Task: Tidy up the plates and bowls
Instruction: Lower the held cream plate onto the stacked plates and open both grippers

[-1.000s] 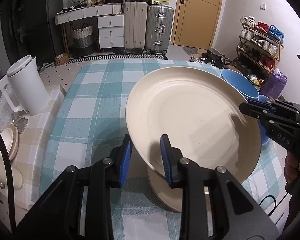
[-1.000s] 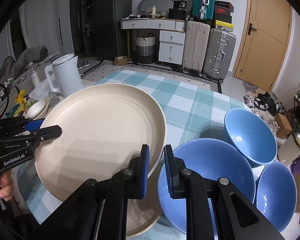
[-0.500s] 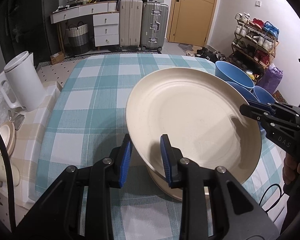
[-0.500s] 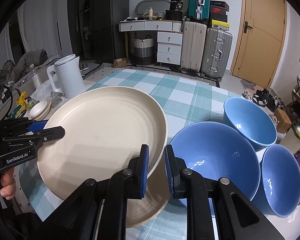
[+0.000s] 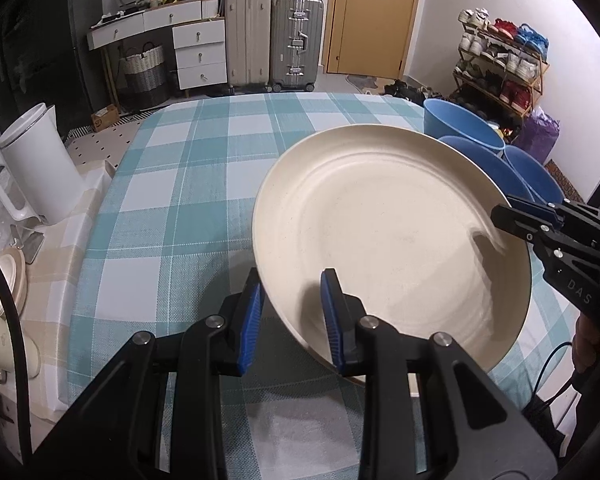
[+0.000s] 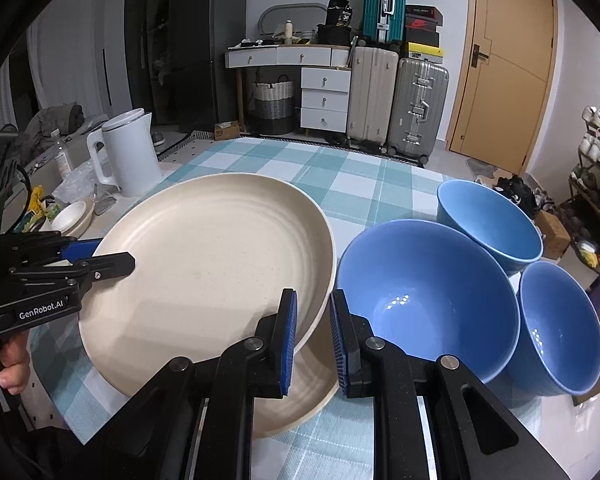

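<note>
A cream plate (image 5: 380, 232) (image 6: 212, 264) hangs tilted just above a second cream plate (image 6: 300, 392) that lies on the checked table (image 5: 204, 184). My left gripper (image 5: 292, 284) is shut on the upper plate's near-left rim. It also shows at the left of the right wrist view as the left gripper (image 6: 112, 260). My right gripper (image 6: 313, 300) is shut on the opposite rim, and the left wrist view shows this right gripper (image 5: 512, 216) at its right. Three blue bowls stand right of the plates: a large one (image 6: 424, 292), one behind (image 6: 488, 220) and one at the right (image 6: 560, 320).
A white kettle (image 5: 32, 164) (image 6: 128, 152) stands on the side counter at the table's left, with small cream dishes (image 6: 74, 216) near it. Suitcases, a drawer unit and a door lie beyond the table's far edge. A shoe rack (image 5: 500, 64) stands behind the bowls.
Both grippers have sunk a little with the plate, bringing it closer to the plate below. The right gripper has also drifted left, away from the bowls.
</note>
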`<control>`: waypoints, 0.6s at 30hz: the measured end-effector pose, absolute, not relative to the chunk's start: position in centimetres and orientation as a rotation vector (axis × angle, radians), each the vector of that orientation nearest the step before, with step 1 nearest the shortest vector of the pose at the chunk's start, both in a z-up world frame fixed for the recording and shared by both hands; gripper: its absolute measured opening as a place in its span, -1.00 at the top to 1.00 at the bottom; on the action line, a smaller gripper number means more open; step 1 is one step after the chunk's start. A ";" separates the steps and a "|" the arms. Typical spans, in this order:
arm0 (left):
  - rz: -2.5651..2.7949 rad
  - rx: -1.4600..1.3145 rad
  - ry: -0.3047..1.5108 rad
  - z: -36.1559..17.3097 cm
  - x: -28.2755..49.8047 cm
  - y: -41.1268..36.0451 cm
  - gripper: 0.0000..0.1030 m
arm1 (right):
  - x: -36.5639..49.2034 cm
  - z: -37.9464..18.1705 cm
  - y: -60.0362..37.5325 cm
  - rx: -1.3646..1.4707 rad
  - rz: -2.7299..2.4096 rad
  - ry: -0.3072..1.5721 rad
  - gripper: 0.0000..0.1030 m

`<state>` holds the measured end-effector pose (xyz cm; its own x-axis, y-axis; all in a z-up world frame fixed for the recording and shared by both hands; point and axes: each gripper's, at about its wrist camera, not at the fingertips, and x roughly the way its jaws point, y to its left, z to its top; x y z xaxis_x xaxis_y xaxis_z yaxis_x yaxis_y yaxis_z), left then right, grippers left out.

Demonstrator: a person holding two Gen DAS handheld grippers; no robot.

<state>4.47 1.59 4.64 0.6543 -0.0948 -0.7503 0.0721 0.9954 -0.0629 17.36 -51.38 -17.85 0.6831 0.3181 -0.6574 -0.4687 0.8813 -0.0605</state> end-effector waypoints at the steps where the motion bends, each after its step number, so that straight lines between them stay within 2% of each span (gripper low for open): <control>1: -0.097 -0.023 0.856 4.4 4.6 1.6 0.53 | 17.2 -18.0 -51.5 -0.227 0.446 0.692 0.67; 18: -0.112 0.028 0.914 1.5 5.8 1.5 0.53 | 16.2 -20.4 -51.7 -0.200 0.428 0.725 0.67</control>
